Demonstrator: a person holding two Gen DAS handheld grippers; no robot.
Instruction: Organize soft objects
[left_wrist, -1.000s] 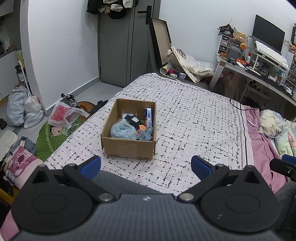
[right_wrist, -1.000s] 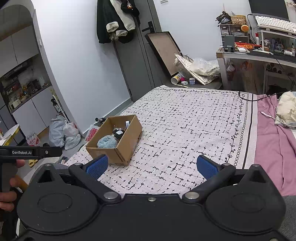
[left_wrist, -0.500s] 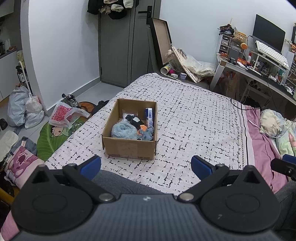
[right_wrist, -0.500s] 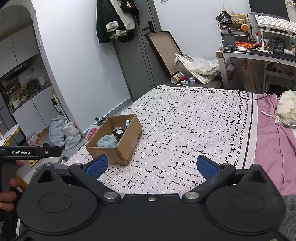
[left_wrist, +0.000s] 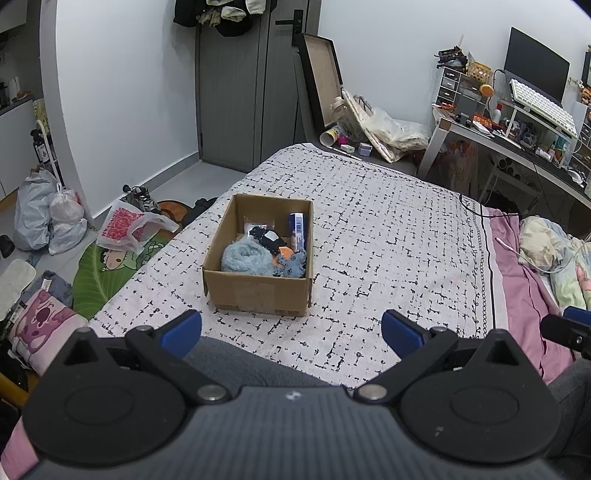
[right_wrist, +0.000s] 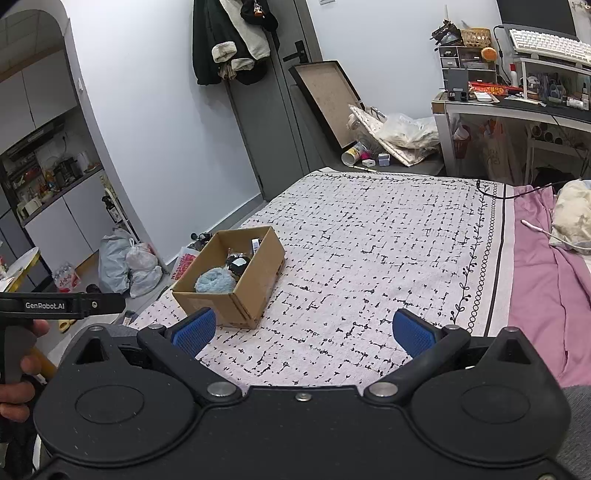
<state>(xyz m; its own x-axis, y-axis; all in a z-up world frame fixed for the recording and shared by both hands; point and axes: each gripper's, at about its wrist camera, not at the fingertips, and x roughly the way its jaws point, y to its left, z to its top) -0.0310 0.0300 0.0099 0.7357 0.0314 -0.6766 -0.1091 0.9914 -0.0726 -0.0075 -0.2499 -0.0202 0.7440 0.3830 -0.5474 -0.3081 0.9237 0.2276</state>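
Cardboard box open-topped on the bed, close to the bed's left edge and nearer its near end than its far end. Inside, at the near left, a fluffy light-blue soft item; behind it a black item with a white label; at the near right a small grey-blue plush with something orange just behind; standing against the right wall, a blue-and-white packet. Contents piled touching one another, below the rim.

Wide stretch of patterned bedspread bare to the right of the box and beyond it to the far edge; along the right side a pink sheet with a crumpled bundle.

Left gripper spread wide, holding nothing, hanging short of the box's near wall. Right gripper likewise wide apart and empty, box off to its left front.
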